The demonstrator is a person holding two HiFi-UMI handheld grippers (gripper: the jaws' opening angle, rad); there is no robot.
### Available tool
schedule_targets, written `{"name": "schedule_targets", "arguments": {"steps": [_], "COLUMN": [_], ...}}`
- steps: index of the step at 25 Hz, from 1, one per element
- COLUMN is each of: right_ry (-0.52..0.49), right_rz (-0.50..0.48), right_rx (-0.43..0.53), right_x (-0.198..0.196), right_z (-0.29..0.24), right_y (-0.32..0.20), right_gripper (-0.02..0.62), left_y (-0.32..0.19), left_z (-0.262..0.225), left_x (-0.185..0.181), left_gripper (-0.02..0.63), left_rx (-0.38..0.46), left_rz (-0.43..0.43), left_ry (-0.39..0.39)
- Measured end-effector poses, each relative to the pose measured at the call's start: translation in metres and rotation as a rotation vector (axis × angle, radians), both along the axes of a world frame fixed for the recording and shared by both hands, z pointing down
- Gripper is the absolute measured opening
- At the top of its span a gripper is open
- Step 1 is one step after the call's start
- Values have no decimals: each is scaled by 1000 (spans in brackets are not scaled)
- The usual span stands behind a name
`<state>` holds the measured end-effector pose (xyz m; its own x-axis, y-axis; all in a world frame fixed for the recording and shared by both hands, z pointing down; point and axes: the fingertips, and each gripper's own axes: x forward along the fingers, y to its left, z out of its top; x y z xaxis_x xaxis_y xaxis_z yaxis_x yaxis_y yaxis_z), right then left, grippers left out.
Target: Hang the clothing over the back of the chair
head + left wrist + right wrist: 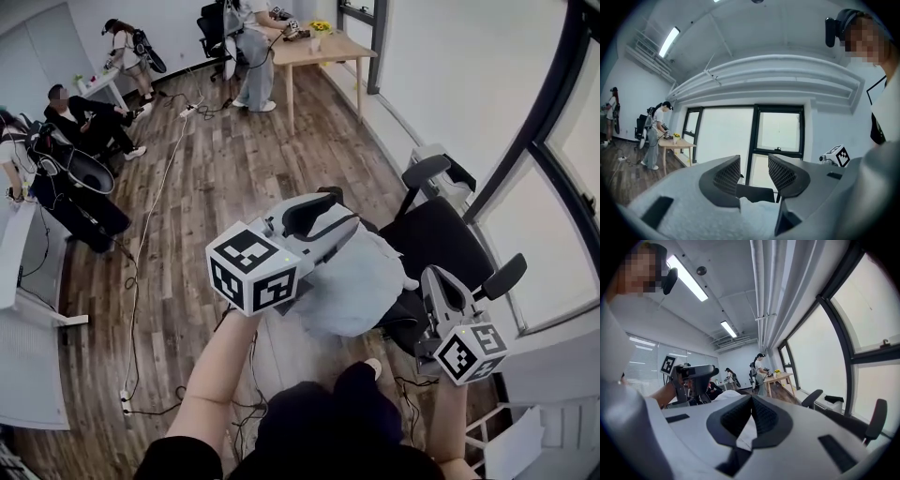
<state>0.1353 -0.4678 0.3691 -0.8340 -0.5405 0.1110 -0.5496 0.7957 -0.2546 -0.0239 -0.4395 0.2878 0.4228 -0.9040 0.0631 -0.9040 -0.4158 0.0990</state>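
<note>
Legs (328, 412): dark trousers at the bottom of the head view, right under the camera.
Arms: bare forearms reach forward from the body, one to each gripper.
Left gripper (323, 225) (754, 173): held about level and aimed at the chair. Its jaws stand well apart, with window showing through the gap. White cloth lies low between them, and the pads do not press on it.
Right gripper (439, 286) (751, 416): also about level. Its jaws are drawn narrow and pinch a fold of white cloth between the ribbed pads.
Clothing (361, 281) (754, 211) (746, 430): pale, soft garment bunched between the two grippers. It hangs at the near edge of the chair, above the floor. Whether it touches the chair's back cannot be told.
Chair (441, 239): black office chair just beyond the clothing. Its seat is bare, with one armrest (427, 171) on the far side and one (506, 275) nearer the right gripper.
Floor (206, 187): dark wood planks, with thin cables trailing across at the left.
Window (562, 187): tall panes in dark frames, behind the chair at the right.
Seated person (89, 122): low at the far left, in dark clothes, near a white desk.
Table (328, 47): light wood, at the far end of the room, carrying yellow flowers (320, 26).
Standing person (251, 47): beside that table, bent over it.
</note>
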Motion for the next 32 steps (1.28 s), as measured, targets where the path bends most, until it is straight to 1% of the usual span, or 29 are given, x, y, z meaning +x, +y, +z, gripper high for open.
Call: {"name": "schedule_targets", "arguments": {"steps": [3,7,11,16,21,27,29,32], "right_ry": [2,3,4,9,18,65,71,66], "right_rz": [12,23,41,49,48,46,47,54], "right_rx": [-6,-2,1,-5,-11,6,-1,-27], "right_x": [-1,-4,-2,7,11,10,12,18], "right_z": [4,7,9,12,21,38,46,57], "right_y": [19,48,71,92,109,131,139,149], "right_gripper": [2,2,2,2,2,2,2,2], "left_y": [28,67,95,117,136,158,167,178], "left_z": [11,26,39,55,72,102,113,131], "left_x": [-9,-18,-24,-21,-17,-15,-14,-10], "left_gripper": [159,147,103,67,35,17,12,8], "left_rx": [-15,-32,-41,-57,-69,-106,-120,-140], "left_rz": [-23,-31,-64,-100,-139,-198,-215,-228], "left_ry": [3,17,27,24,50,37,31,48]}}
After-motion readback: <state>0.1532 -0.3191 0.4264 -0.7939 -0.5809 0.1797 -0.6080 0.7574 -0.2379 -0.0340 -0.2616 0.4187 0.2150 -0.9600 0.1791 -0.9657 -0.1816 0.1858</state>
